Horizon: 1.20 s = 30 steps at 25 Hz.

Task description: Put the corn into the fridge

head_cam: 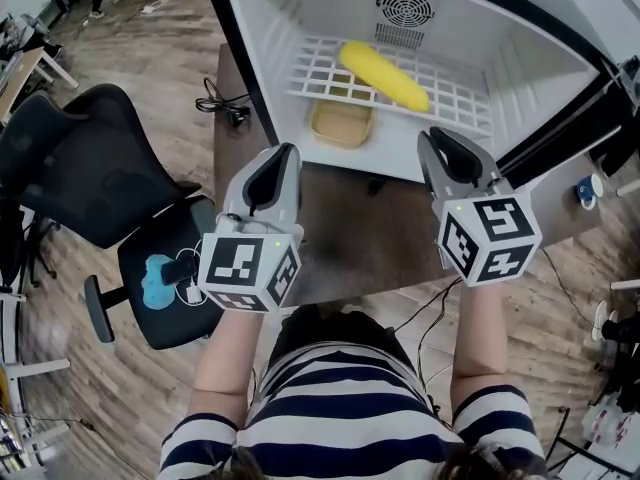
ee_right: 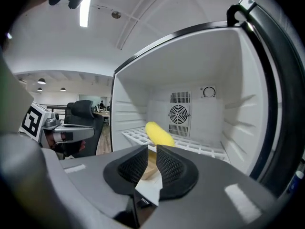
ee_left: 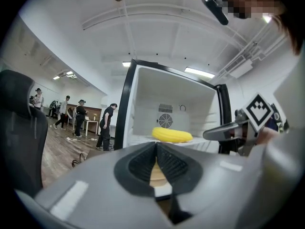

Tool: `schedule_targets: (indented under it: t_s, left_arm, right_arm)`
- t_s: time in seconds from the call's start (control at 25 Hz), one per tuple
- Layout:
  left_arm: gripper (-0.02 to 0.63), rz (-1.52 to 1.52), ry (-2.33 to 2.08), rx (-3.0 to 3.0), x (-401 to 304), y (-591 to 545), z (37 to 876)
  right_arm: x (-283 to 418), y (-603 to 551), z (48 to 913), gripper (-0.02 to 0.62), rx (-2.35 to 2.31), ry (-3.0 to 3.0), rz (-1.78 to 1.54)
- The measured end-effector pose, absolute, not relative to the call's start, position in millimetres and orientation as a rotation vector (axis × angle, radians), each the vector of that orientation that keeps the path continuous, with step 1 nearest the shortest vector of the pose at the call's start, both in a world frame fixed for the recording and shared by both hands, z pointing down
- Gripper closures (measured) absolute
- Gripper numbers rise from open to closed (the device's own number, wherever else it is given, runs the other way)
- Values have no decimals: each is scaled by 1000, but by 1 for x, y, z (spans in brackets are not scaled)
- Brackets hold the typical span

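The yellow corn (head_cam: 385,75) lies on the white wire shelf (head_cam: 320,73) inside the open fridge (head_cam: 270,38), near the back fan. It shows too in the left gripper view as the corn (ee_left: 172,135) and in the right gripper view as the corn (ee_right: 159,133). My left gripper (head_cam: 278,153) sits outside the fridge's front left, its pads together at the tips (ee_left: 156,144) with nothing held. My right gripper (head_cam: 440,138) is just in front of the fridge opening on the right. A narrow gap shows between its pads (ee_right: 152,149), and it is empty.
A tan dish (head_cam: 342,123) rests on the fridge floor under the shelf. The fridge stands on a brown table (head_cam: 350,228); its dark door (head_cam: 560,133) hangs open at the right. A black office chair (head_cam: 90,178) and a cable (head_cam: 225,103) are at the left. People (ee_left: 76,113) stand far off.
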State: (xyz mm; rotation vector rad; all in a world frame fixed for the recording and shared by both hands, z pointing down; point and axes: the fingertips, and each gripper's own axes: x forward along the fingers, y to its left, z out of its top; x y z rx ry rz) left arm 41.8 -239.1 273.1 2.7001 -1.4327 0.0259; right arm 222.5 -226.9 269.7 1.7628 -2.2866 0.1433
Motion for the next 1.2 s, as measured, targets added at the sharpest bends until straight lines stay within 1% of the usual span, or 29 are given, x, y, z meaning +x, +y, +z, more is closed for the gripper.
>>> schedule_targets:
  t_s: [0.32, 0.8, 1.2]
  left_arm:
    - [606, 24, -1443, 2689, 36, -231, 277]
    - [606, 105, -1412, 2678, 41, -222, 300]
    - [606, 128, -1420, 2645, 35, -218, 311]
  right_arm:
    - [225, -209, 284, 598, 1836, -2291, 195]
    - [223, -186, 323, 600, 1857, -2250, 321]
    - [225, -174, 335, 600, 1901, -2238, 376]
